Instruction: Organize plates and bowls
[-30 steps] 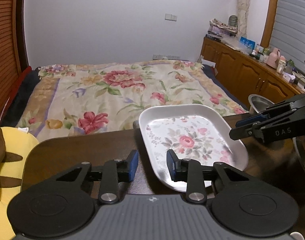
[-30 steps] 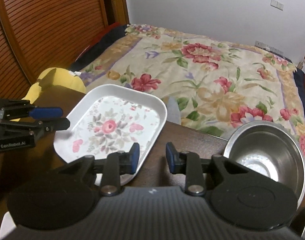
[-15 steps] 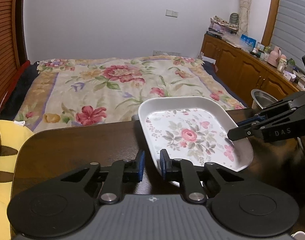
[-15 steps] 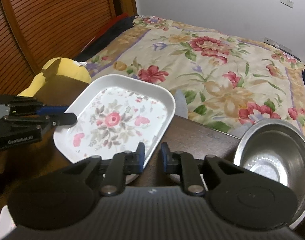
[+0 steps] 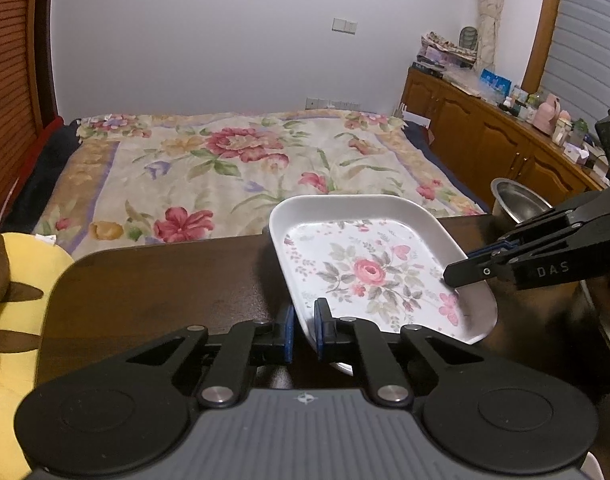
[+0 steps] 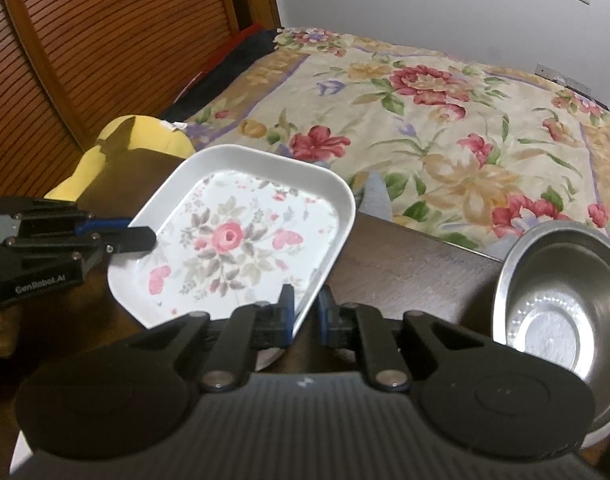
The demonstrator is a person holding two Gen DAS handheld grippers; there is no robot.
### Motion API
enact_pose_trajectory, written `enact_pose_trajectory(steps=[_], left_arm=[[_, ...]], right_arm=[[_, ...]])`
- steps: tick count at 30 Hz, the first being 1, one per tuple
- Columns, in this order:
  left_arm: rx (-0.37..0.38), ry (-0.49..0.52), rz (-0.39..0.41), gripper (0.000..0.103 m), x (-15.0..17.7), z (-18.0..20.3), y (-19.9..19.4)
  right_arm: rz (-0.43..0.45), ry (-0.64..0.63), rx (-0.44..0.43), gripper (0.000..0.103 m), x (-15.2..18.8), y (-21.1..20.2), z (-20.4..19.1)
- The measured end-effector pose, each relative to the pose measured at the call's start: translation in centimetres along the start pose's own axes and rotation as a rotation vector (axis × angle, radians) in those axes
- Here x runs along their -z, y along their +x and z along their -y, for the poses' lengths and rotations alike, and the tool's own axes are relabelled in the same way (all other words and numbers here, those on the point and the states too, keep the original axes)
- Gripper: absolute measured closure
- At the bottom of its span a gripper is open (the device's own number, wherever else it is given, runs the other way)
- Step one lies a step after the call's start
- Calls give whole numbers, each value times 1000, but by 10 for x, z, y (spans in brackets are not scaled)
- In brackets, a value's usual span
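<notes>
A white rectangular plate with a pink rose print sits over the dark wooden table, tilted slightly. My left gripper is shut on the rim at the plate's near left corner. In the right wrist view the same plate has its near right rim pinched by my right gripper, also shut. Each gripper shows in the other's view: the right one at the plate's right edge, the left one at its left edge. A steel bowl stands to the right of the plate.
A pale rim peeks out under the plate's near edge. A yellow plush toy lies off the table's left end. Behind the table is a bed with a floral cover. A wooden cabinet runs along the right wall.
Both grippers' jaws have closed from a wide gap onto the plate's rim, one on each side. The plate's near edge now sits between the pads.
</notes>
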State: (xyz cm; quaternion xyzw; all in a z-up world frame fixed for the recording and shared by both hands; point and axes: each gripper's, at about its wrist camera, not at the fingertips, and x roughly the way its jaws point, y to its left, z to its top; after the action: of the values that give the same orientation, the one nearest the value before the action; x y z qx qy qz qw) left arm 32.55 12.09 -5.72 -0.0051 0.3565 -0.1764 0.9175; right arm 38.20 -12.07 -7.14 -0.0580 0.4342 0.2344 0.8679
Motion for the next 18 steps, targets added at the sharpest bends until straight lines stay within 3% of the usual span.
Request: enact_pose_trajectory(steps=[18], left_arm=[[0, 31, 84, 91, 2, 13, -55]], right_arm=[[87, -7, 5, 90, 9, -51, -15]])
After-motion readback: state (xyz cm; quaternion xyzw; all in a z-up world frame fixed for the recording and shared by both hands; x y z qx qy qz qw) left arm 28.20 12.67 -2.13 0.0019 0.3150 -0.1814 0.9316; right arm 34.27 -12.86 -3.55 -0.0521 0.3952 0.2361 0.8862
